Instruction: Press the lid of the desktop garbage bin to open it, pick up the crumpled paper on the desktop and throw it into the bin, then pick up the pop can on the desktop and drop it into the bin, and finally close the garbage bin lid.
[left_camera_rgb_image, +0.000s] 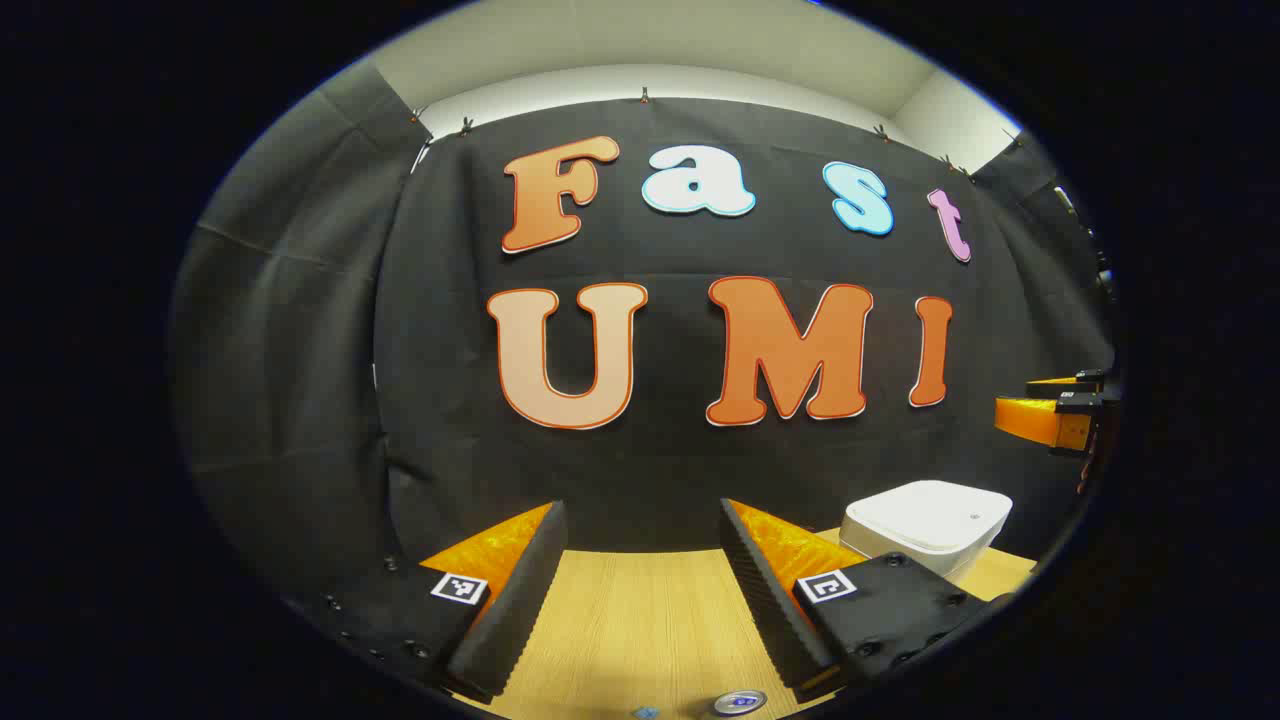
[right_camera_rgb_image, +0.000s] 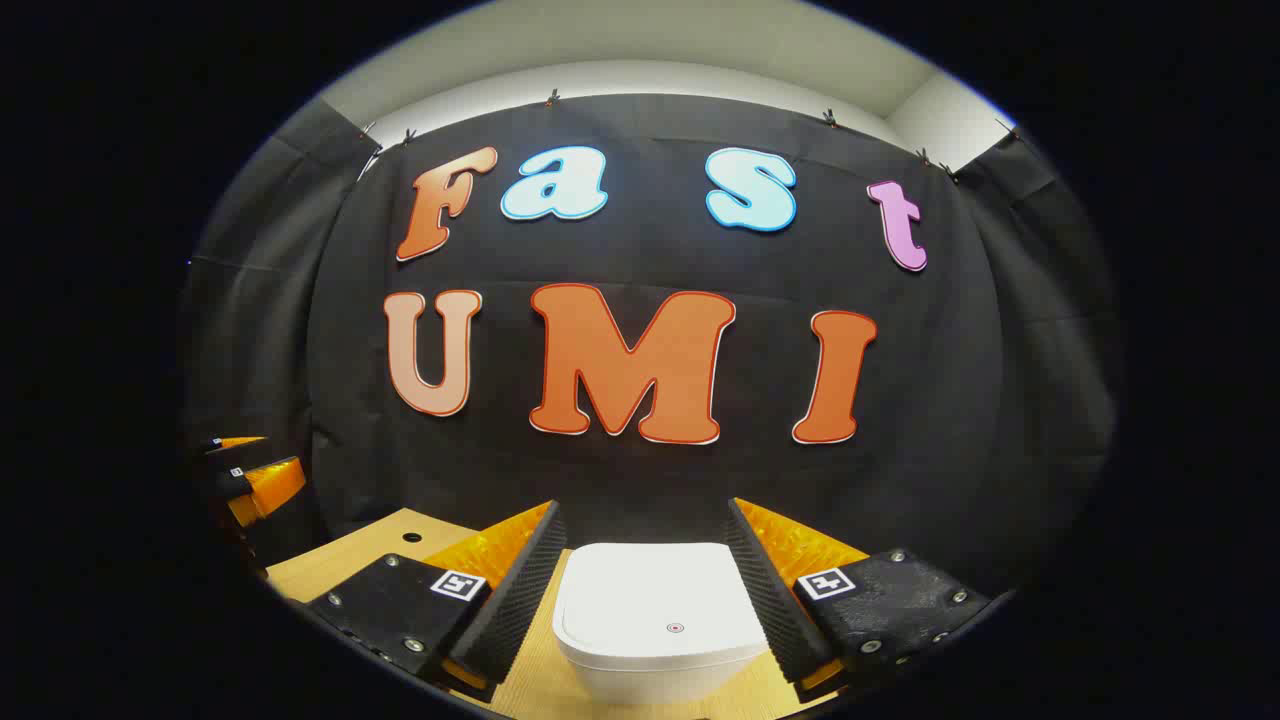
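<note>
White plastic bin, lid down, lies dead ahead between our spread right tongs (nearer); left tongs likewise released, holding nothing.

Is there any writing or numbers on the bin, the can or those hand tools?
Garbage bin lid: no text, only a small dot.
Pop can: too small to read.
Left gripper and right gripper: square patterned markers, no readable words.

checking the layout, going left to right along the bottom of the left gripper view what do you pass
left gripper's own left finger → pop can top → its right finger → white bin → the other gripper, at the right edge.
</note>
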